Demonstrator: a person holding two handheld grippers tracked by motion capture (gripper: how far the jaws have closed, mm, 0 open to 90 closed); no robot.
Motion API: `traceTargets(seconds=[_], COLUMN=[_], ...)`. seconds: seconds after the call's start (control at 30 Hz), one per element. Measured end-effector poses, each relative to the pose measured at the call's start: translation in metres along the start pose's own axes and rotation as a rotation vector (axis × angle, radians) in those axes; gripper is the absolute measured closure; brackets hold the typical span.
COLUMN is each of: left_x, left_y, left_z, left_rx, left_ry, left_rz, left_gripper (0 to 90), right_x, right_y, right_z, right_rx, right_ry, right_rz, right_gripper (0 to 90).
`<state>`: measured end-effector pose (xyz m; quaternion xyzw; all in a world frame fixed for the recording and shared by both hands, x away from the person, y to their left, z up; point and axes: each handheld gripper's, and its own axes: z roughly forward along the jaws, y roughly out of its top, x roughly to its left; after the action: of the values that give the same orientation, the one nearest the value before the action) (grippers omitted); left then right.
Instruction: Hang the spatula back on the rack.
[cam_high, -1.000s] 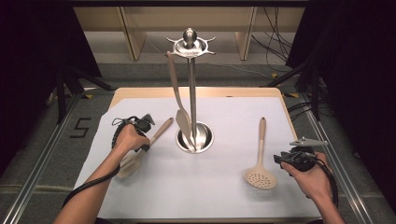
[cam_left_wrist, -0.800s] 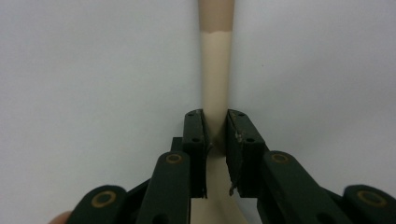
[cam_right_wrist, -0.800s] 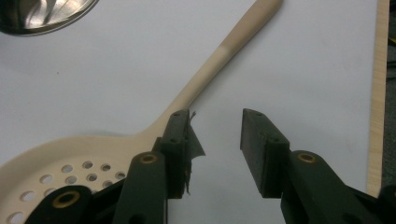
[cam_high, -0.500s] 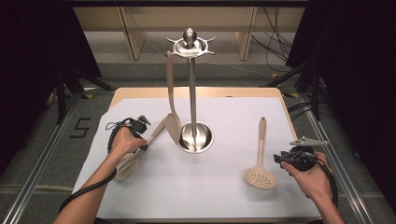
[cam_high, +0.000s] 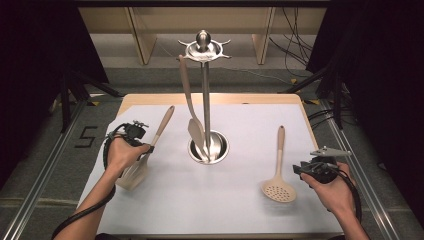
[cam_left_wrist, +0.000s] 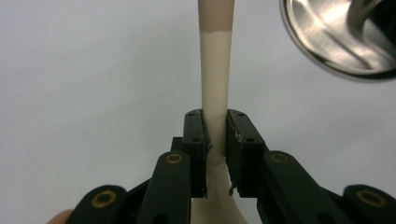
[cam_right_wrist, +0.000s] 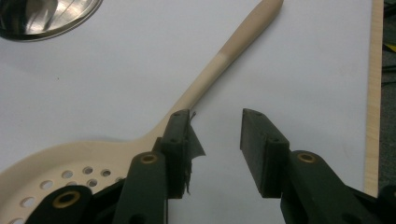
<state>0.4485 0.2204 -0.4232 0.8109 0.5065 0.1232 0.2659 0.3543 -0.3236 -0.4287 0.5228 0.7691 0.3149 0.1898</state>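
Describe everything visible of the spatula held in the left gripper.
The spatula is beige, seemingly silicone, with a darker, wood-like upper handle. The left gripper is shut on its neck just above the broad flat blade, fingers pressing both sides. It slants over the white table cover, left of the metal stand's base, blade toward the person, handle tip pointing away.

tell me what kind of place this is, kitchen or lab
Most likely a lab or recording setup, not a kitchen. A white sheet covers a wooden table, black curtains hang at both sides, cables trail on the floor, and a floor marker reads 5.
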Motion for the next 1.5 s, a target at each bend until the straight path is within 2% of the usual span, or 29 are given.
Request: traceTargets(seconds=[0.1, 0.13, 0.17, 0.2, 0.23, 0.27, 0.3, 0.37, 0.4, 0.43, 0.47, 0.53, 0.57, 0.63, 0.67, 0.7, 0.77, 1.07, 1.1, 1.17, 1.2, 1.23, 1.27, 1.3, 1.4, 1.5], left_x=[-0.002, -0.002, -0.003, -0.004, -0.003, -0.003, -0.003, -0.006, -0.007, -0.006, -0.008, -0.011, -0.011, -0.014, -0.015, -0.017, -0.02, -0.032, -0.034, -0.037, -0.039, -0.041, -0.043, -0.045, -0.051, -0.057], left_y=[-0.002, -0.002, -0.003, -0.004, -0.004, -0.004, -0.005, -0.007, -0.008, -0.009, -0.01, -0.012, -0.013, -0.015, -0.016, -0.018, -0.019, -0.026, -0.026, -0.027, -0.027, -0.027, -0.027, -0.027, -0.028, -0.028], left_z=[-0.009, -0.012, -0.014, -0.017, -0.022, -0.024, -0.027, -0.029, -0.031, -0.034, -0.035, -0.037, -0.039, -0.041, -0.042, -0.043, -0.043, -0.05, -0.052, -0.054, -0.055, -0.056, -0.058, -0.059, -0.063, -0.067], left_rx=[-0.069, -0.079, -0.101, -0.145, -0.151, -0.171, -0.182, -0.254, -0.271, -0.277, -0.314, -0.363, -0.375, -0.416, -0.438, -0.46, -0.487, -0.616, -0.626, -0.641, -0.654, -0.662, -0.667, -0.677, -0.702, -0.716], left_ry=[-0.004, -0.011, -0.003, -0.005, -0.018, -0.015, -0.02, -0.019, -0.029, -0.037, -0.045, -0.046, -0.044, -0.041, -0.041, -0.037, -0.039, -0.047, -0.042, -0.04, -0.044, -0.046, -0.046, -0.05, -0.052, -0.057], left_rz=[-0.015, -0.009, -0.022, -0.036, -0.024, -0.031, -0.021, -0.044, -0.053, -0.037, -0.059, -0.077, -0.075, -0.086, -0.086, -0.086, -0.089, -0.079, -0.069, -0.06, -0.054, -0.049, -0.043, -0.038, -0.023, -0.006], left_gripper=[77.9, 77.9, 77.9, 77.9, 77.9, 77.9, 77.9, 77.9, 77.9, 77.9, 77.9, 77.9, 77.9, 77.9, 77.9, 77.9, 77.9, 77.9, 77.8, 77.9, 77.9, 77.9, 77.9, 77.9, 77.9, 77.9], right_x=[0.0, 0.0, 0.0, 0.0, 0.0, 0.001, 0.002, 0.001, 0.001, 0.001, 0.001, 0.001, 0.005, 0.004, 0.001, 0.003, 0.005, 0.007, 0.004, 0.005, 0.005, 0.009, 0.008, 0.01, 0.01, 0.013], right_y=[0.0, 0.0, 0.0, 0.0, 0.0, 0.0, 0.0, 0.0, 0.0, 0.0, 0.0, 0.0, 0.0, 0.0, 0.001, 0.001, 0.001, 0.002, 0.002, 0.002, 0.003, 0.003, 0.003, 0.003, 0.005, 0.008], right_z=[0.0, 0.0, 0.0, 0.0, 0.0, 0.0, -0.001, 0.0, -0.001, 0.0, 0.0, -0.001, -0.002, -0.002, -0.001, -0.002, -0.002, -0.002, -0.001, -0.002, -0.002, -0.002, -0.002, -0.002, -0.004, -0.005], right_rx=[0.0, -0.001, -0.001, -0.002, -0.009, -0.006, 0.004, -0.008, -0.003, -0.006, -0.007, -0.01, 0.005, 0.003, -0.017, -0.004, -0.007, -0.02, -0.032, -0.031, -0.028, -0.023, -0.022, -0.025, -0.049, -0.059], right_ry=[0.0, -0.001, -0.001, -0.001, -0.003, -0.007, -0.006, -0.005, -0.005, -0.004, -0.004, -0.004, -0.006, -0.003, -0.005, -0.016, -0.002, 0.006, 0.004, 0.003, 0.007, 0.011, 0.01, 0.012, 0.01, 0.015], right_rz=[0.004, 0.003, 0.003, 0.003, -0.009, -0.001, 0.012, -0.008, 0.0, -0.003, -0.004, -0.004, 0.038, 0.032, -0.015, 0.004, 0.02, 0.028, -0.015, -0.017, -0.01, 0.033, 0.016, 0.027, -0.015, -0.022], right_gripper=[63.7, 63.7, 63.7, 63.7, 63.7, 63.7, 63.8, 63.7, 63.8, 63.8, 63.8, 63.8, 63.8, 63.8, 63.8, 63.9, 63.8, 63.8, 63.8, 63.8, 63.8, 63.8, 63.8, 63.8, 63.8, 63.8])
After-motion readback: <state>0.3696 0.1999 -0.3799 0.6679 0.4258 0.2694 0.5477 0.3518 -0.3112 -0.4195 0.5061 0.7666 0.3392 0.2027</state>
